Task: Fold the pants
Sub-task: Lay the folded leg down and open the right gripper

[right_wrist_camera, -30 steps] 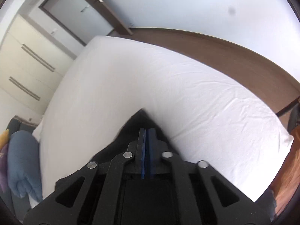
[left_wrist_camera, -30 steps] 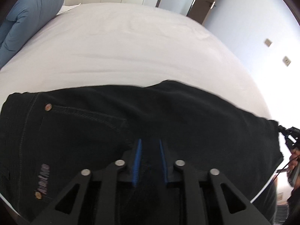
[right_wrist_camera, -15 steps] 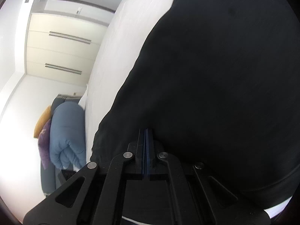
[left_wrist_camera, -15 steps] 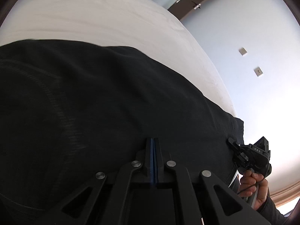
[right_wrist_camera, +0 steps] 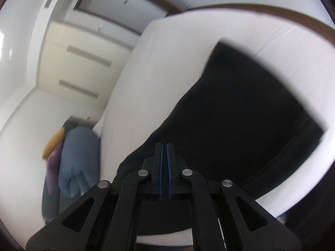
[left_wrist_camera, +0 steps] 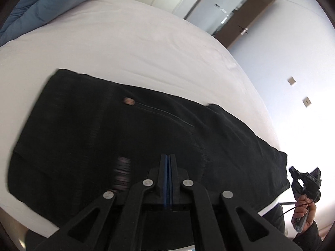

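1. Black pants (left_wrist_camera: 146,138) lie spread flat across the white bed (left_wrist_camera: 125,48), near its front edge.
2. Left gripper (left_wrist_camera: 167,159) over them, blades pressed together (nothing visibly pinched).
3. Right gripper (right_wrist_camera: 164,148) likewise closed; whether it pinches fabric, can't tell.

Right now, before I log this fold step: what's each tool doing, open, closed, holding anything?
Left tool: closed; whether it pinches the black pants cannot be told.
Right tool: closed; grip on the pants cannot be told.
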Demonstrator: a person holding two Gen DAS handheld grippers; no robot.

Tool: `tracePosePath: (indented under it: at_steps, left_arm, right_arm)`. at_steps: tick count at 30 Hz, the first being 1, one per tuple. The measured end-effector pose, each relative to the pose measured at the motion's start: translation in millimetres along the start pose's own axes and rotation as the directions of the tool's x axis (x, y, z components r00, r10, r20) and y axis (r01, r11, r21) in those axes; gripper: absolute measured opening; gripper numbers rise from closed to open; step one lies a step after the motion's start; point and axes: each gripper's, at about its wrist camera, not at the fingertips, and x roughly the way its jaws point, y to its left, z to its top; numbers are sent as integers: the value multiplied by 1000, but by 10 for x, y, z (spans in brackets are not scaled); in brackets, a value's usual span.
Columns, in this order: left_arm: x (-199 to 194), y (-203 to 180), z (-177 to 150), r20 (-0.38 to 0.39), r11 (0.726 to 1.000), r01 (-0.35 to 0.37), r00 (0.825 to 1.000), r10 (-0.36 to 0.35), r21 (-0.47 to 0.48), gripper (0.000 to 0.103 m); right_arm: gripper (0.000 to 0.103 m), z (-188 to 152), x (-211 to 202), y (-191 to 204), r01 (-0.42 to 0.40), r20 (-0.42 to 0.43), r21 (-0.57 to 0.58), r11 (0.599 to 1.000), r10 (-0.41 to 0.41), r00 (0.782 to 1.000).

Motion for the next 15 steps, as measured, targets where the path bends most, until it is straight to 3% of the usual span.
tracePosePath:
  at_steps: [3,5,6,7,9,10,12,15]
  left_arm:
    - [458,-498,-222,-82,996,75,994,-71,49,12]
    - [730,-704,-374,-121,995,56,992,-46,85,12]
    - [772,-739,-420,-99,996,31,995,-23,86,12]
    - [781,-735,-431,-89,997,31,996,-25,69,12]
    - [729,-562,-424,-107,998,70,992,-68,11,11]
    - [728,-507,-420,-117,997,73,990,-72,-3,8]
    - [701,-434,-443,-126,998,70,990,-69,8,5]
    - [668,-477,-478,-128,998,57,990,-55,19,5]
  right_arm:
    - [3,-616,739,306,-68,-203,-31,997,60,977]
    - [3,-957,1239,394,-29,-291,-77,997,5,957]
    - [0,-1046,1370,329,9,-305,-92,996,-37,952]
    - [0,-1200,1534,240,24,-302,-69,997,-44,952]
    - [0,-1196,1425,14,30,-253,0,1000,-30,967]
    - [0,-1237,1496,85,50,-219,2,999,-48,975]
    - [0,-1183,1288,-186,70,-153,41,997,-63,986]
    - [0,-758,566,-607,104,-21,124,987,-102,995]
